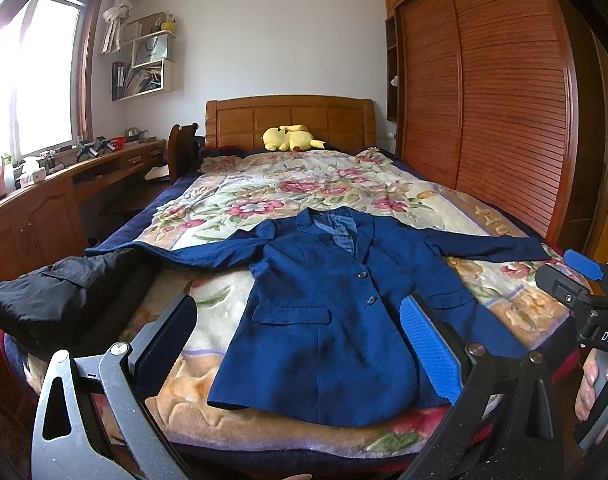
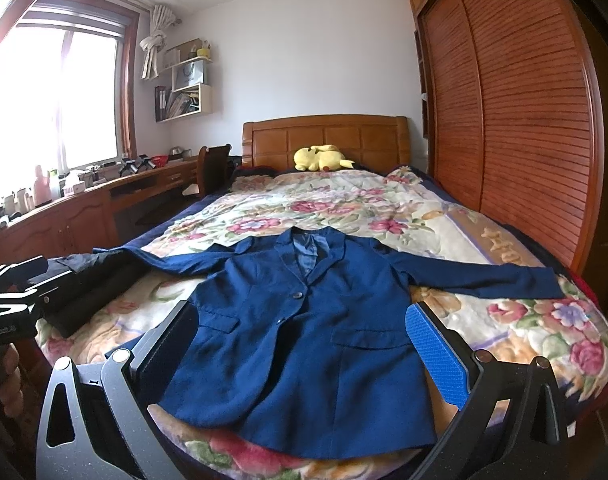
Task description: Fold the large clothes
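One navy blazer (image 2: 299, 356) is seen spread on the floral blanket (image 2: 384, 208), with two sleeves, two buttons and two flap pockets counted on it. One black garment (image 1: 59, 296) is seen left of the blazer. One yellow plush toy (image 2: 322, 158) is counted beyond the blazer's collar, by the headboard. Two grippers are counted: the left gripper (image 1: 304, 348) and the right gripper (image 2: 299, 352).

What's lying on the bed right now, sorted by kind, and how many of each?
Blue blazer: 1
Black garment: 1
Yellow plush toy: 1
Floral blanket: 1
Total: 4
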`<state>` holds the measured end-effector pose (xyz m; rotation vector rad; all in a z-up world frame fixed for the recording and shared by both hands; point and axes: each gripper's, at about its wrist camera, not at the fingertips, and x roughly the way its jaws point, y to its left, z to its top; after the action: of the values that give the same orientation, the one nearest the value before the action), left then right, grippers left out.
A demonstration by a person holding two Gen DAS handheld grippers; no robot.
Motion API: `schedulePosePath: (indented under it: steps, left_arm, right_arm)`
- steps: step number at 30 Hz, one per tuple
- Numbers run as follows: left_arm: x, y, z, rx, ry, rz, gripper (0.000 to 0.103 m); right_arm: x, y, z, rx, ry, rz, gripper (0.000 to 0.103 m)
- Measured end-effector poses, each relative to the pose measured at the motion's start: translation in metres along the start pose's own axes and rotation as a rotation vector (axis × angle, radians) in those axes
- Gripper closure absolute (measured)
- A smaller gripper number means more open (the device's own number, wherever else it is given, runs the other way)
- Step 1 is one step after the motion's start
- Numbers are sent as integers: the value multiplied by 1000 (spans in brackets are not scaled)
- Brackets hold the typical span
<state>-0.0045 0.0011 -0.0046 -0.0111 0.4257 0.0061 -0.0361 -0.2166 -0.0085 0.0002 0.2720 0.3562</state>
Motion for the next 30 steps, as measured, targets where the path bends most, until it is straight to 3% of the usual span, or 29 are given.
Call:
schedulePosePath:
  steps: [20, 30]
  left_arm:
    - [54, 32, -31, -21, 113, 62, 1]
    - [94, 62, -52, -10, 201, 122, 1]
  right_arm:
    - [71, 14, -6, -59, 120, 55, 0]
    - [135, 29, -5, -76, 144, 131, 0]
